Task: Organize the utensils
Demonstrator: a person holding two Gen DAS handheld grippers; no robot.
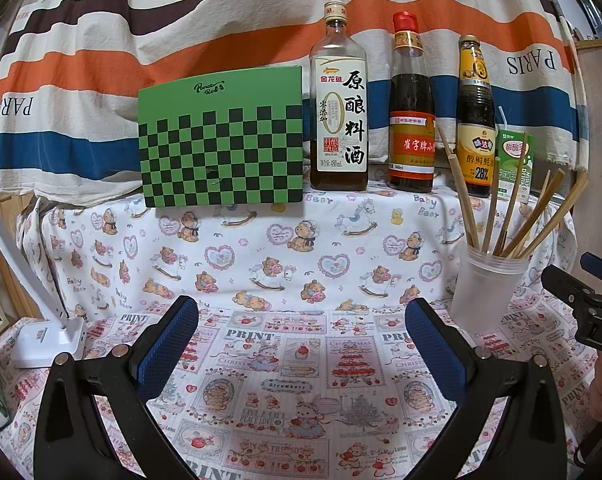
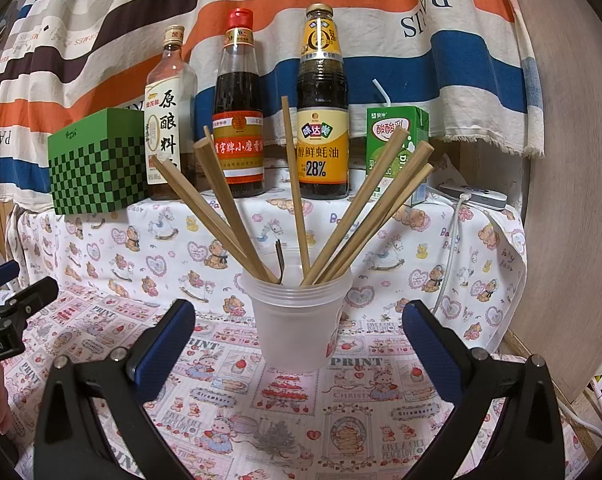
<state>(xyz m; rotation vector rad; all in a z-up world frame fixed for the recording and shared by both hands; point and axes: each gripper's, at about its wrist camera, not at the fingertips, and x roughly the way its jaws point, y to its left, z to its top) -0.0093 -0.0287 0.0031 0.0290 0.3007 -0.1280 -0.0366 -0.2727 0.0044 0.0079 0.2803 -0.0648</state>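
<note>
Chopsticks (image 2: 225, 216) upright in cup (image 2: 299, 320) | just ahead of right gripper (image 2: 299, 344), spread wide | left gripper (image 1: 301, 340) wide, seemingly empty

Your worktop (image 2: 285, 420): covered in pink printed cloth. On it, frosted plastic cup (image 2: 299, 320) upright, chopsticks (image 2: 221, 208) fanned inside. White lamp base (image 1: 49, 338) at your far left. Behind, raised shelf (image 2: 341, 232) under bear-print cloth carries green checkered box (image 2: 97, 168), three sauce bottles (image 2: 239, 120), green drink carton (image 2: 395, 140), white device (image 2: 475, 196) with cable.
</note>
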